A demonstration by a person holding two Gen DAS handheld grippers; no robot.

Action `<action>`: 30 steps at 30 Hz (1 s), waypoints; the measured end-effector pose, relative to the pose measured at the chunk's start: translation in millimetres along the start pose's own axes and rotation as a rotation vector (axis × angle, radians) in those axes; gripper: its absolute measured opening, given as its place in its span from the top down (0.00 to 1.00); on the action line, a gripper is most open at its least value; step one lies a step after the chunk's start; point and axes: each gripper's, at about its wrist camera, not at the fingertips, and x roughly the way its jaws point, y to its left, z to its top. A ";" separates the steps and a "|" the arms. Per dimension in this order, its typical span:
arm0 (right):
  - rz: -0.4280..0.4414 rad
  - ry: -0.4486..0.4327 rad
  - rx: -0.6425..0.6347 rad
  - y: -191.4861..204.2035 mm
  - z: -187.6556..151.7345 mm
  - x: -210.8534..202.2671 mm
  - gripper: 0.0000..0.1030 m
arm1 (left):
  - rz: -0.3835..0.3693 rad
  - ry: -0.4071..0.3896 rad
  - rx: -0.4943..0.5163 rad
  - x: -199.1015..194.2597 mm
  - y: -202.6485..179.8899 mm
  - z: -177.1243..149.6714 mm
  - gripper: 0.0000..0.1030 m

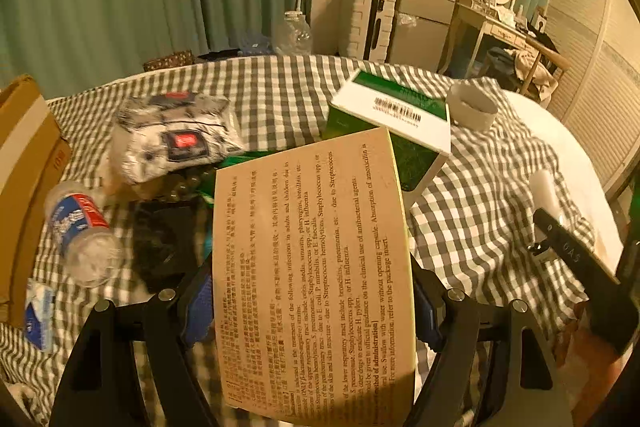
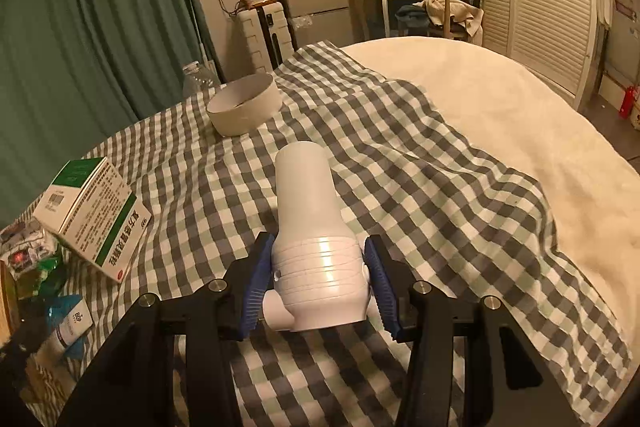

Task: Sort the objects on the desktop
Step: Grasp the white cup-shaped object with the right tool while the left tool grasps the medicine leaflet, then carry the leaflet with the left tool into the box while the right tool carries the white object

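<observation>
Desktop objects lie scattered over a grey-and-white checked cloth [image 2: 400,155] spread on a bed, its cream blanket [image 2: 500,99] bare along the right edge. The left gripper [image 1: 314,303] clamps a flat tan medicine box [image 1: 312,267] printed with small black text, its blue ribbed fingers [image 1: 200,311] pressed against the box's two long edges and raised above the cloth. The right gripper [image 2: 316,285] grips a smooth white plastic bottle [image 2: 312,239] at its ridged, wider base, its blue fingers [image 2: 256,287] closed on either side; the narrower rounded end points toward the far edge of the bed.

Only the left wrist view shows the pile at the cloth's left side: a clear, crinkled water bottle [image 1: 80,231] with a red-and-blue label lying on its side, a soft patterned pouch [image 1: 172,139], a dark object [image 1: 164,243] whose kind cannot be told, a small blue-and-white pack [image 1: 38,315], and a brown cardboard box [image 1: 24,171] at the left edge. Both views show the green-and-white carton [image 1: 392,111], tilted and propped on the pile, and a short white paper ring [image 1: 472,105] standing open-side up near the cloth's far edge. The right wrist view alone shows a small white tube [image 2: 74,323] near the cloth's near-left corner.
</observation>
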 end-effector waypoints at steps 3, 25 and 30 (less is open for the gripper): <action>-0.002 0.008 0.012 -0.8 -2.5 -8.3 0.54 | 0.002 -0.016 -0.013 -13.9 9.6 3.3 0.22; 0.145 -0.093 -0.098 82.9 -13.2 -145.8 0.54 | 0.070 -0.086 -0.122 -103.9 79.2 24.1 0.22; 0.190 -0.090 -0.126 111.3 -13.9 -181.8 0.54 | 0.042 -0.108 -0.095 -141.0 101.3 45.4 0.22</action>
